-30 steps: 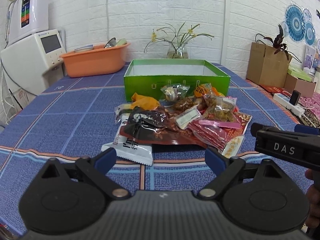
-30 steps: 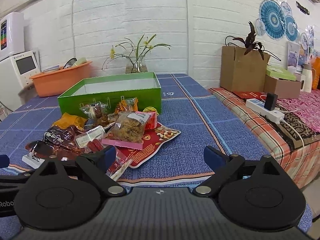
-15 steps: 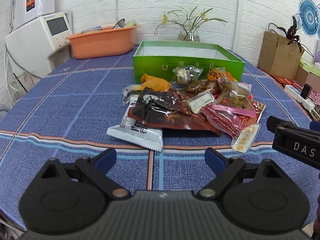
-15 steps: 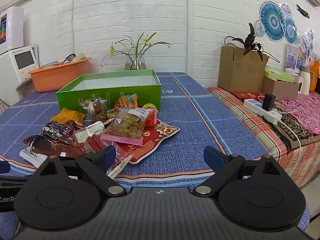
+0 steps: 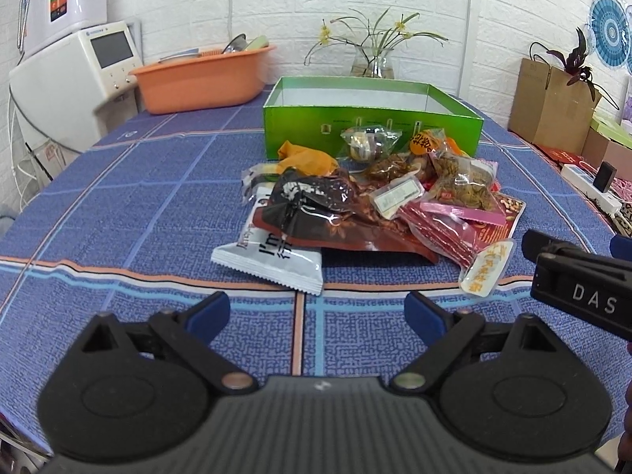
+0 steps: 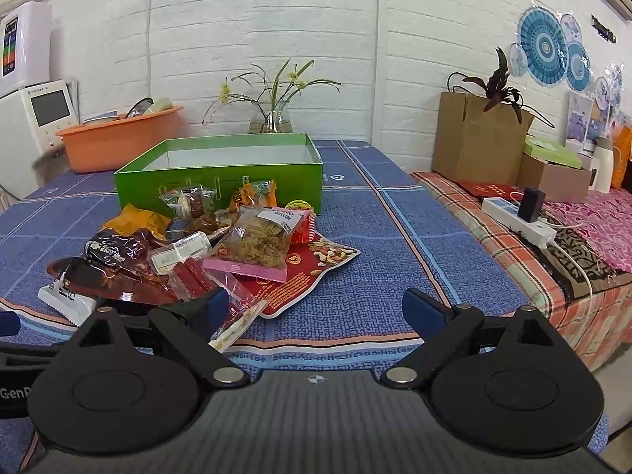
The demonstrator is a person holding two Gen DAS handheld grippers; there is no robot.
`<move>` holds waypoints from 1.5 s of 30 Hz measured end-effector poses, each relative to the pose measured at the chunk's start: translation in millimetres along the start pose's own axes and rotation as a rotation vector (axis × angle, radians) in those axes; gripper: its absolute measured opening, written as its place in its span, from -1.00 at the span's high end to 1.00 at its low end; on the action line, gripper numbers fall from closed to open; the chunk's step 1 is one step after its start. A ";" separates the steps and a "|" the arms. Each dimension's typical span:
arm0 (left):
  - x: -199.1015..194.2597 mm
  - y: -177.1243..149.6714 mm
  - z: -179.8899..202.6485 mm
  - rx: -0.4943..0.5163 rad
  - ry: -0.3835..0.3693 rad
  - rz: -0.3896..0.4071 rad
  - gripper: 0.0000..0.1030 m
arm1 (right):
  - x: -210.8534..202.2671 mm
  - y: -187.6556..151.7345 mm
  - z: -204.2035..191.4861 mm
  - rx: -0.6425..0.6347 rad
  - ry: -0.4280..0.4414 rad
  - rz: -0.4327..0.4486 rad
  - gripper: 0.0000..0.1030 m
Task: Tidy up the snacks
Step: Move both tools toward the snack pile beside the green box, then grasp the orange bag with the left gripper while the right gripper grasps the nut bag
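A heap of snack packets [image 5: 375, 209] lies on the blue checked tablecloth in front of an open green box [image 5: 371, 118], which looks empty. A white packet [image 5: 272, 264] lies nearest at the heap's front left, a small yellow packet [image 5: 488, 268] at its front right. My left gripper [image 5: 316, 312] is open and empty, just short of the heap. My right gripper [image 6: 316, 304] is open and empty near the table's front edge, with the heap [image 6: 221, 245] and green box [image 6: 221, 175] ahead to its left. Its body shows at the right of the left wrist view [image 5: 580, 288].
An orange basin [image 5: 201, 77] and a white appliance [image 5: 75, 75] stand at the back left. A glass vase of flowers [image 5: 373, 63] stands behind the box. Right of the table are a cardboard box with a plant [image 6: 478, 142] and a power strip [image 6: 517, 221].
Both grippers have risen a little and tilted down, so the heap sits lower in view. The left gripper has come slightly nearer the heap. Both stay open; nothing has been picked up.
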State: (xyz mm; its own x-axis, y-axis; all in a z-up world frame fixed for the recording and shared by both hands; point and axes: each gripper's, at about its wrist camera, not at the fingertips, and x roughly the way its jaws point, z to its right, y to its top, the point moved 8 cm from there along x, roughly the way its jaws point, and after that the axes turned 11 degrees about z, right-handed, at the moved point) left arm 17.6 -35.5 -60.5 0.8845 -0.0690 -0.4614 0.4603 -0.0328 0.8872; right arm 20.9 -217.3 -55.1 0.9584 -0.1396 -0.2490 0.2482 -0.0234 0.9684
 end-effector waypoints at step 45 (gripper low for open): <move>26.1 48.8 -86.9 -0.214 -0.036 0.266 -0.76 | 28.1 40.6 39.1 0.388 0.302 0.074 -1.00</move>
State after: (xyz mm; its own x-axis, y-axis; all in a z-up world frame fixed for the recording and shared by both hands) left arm 69.8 47.8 -29.4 0.9741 -0.0826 -0.2103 0.2229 0.2007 0.9539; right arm 52.4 -260.9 -22.3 0.9838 0.1365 -0.1160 0.1618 -0.3989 0.9026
